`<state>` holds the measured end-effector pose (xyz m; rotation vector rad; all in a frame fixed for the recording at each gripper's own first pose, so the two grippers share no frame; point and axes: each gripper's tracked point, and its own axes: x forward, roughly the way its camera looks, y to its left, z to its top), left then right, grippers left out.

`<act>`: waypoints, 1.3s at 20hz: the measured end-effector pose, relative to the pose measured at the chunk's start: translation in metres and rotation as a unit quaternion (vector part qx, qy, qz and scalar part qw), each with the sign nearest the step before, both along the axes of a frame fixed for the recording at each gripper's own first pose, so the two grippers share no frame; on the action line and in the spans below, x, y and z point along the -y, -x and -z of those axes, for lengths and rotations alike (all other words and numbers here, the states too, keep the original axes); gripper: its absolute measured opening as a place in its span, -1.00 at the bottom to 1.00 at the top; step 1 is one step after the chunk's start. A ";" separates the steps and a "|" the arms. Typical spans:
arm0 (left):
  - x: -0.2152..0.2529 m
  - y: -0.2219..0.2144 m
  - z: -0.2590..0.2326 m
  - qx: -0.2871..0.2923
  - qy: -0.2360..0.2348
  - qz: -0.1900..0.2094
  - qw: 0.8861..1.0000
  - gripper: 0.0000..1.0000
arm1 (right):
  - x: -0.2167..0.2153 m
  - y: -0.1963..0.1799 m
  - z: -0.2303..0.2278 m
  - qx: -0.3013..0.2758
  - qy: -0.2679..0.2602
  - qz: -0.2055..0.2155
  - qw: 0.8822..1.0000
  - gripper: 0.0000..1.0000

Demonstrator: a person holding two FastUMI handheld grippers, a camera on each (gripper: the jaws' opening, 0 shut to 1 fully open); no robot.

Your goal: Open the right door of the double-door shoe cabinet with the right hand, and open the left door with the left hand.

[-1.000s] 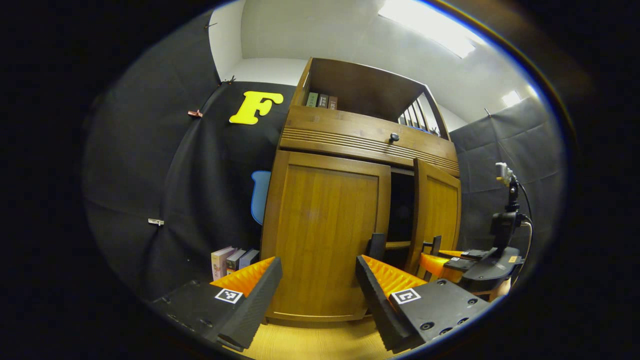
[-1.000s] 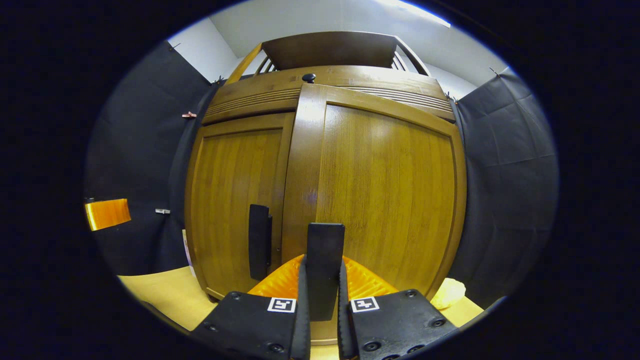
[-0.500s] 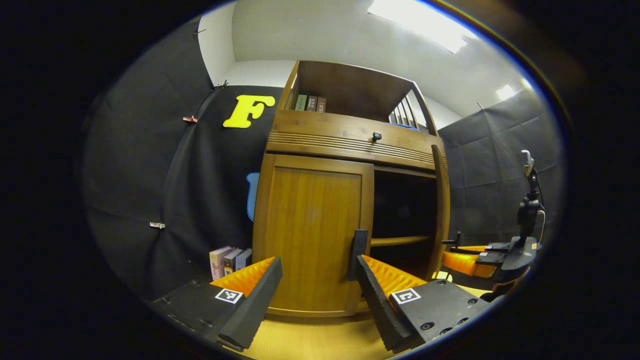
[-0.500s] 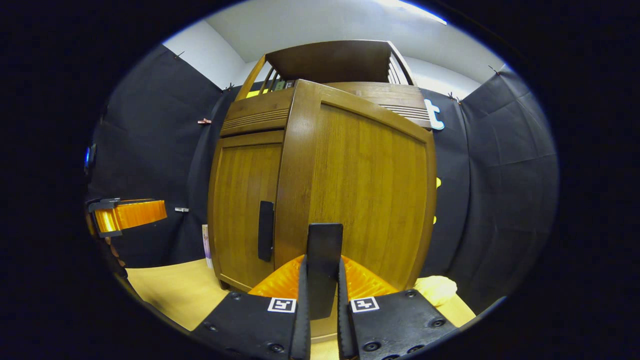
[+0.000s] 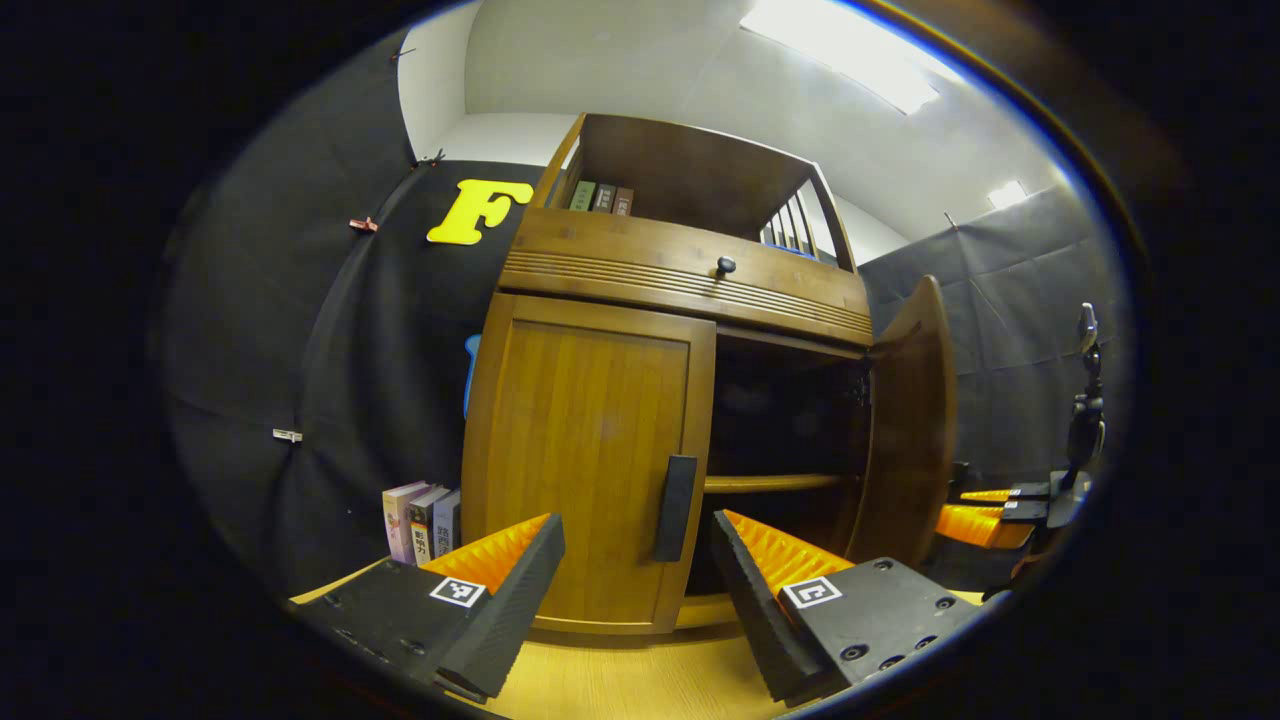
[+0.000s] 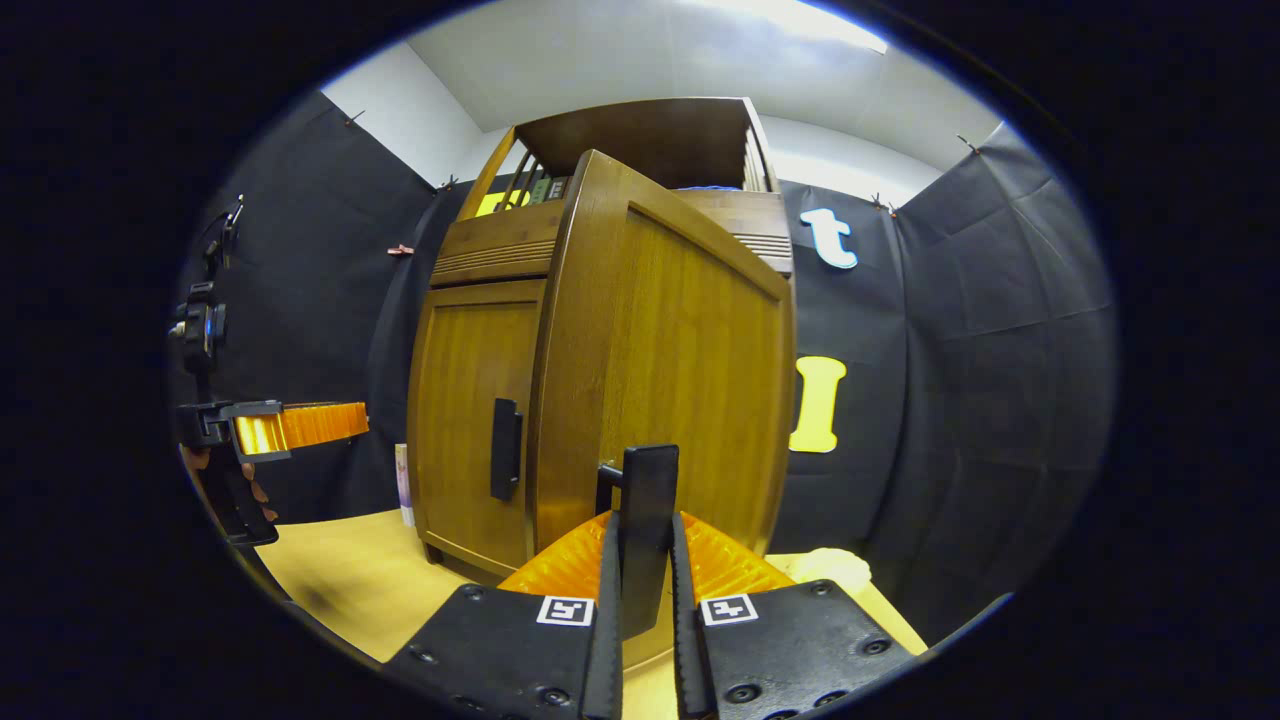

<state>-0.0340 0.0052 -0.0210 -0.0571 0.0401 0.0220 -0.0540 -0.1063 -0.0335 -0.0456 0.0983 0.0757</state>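
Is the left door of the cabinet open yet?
No, the left door sits flat and shut, its handle untouched, with the open left gripper short of it.

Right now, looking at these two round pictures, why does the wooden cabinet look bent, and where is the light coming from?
Left gripper view: the fisheye lens bows the brown wooden shoe cabinet, a bright ceiling light panel glares overhead, and the opened right side is dark inside. Right gripper view: the open right wooden door bulges toward the camera with a soft sheen, and the right gripper holds the door's black handle.
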 end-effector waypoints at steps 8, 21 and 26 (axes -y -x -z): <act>0.020 -0.020 0.012 -0.007 0.008 0.016 1.000 0.84 | 0.044 0.015 -0.009 0.011 0.025 0.038 0.999 -0.63; 0.024 -0.099 0.031 0.003 -0.005 0.022 1.000 0.76 | 0.118 0.041 -0.021 0.027 -0.003 0.109 0.994 -0.70; 0.038 -0.136 0.048 -0.001 -0.003 0.047 0.999 0.81 | 0.156 0.049 -0.019 0.028 -0.003 0.154 0.988 -0.70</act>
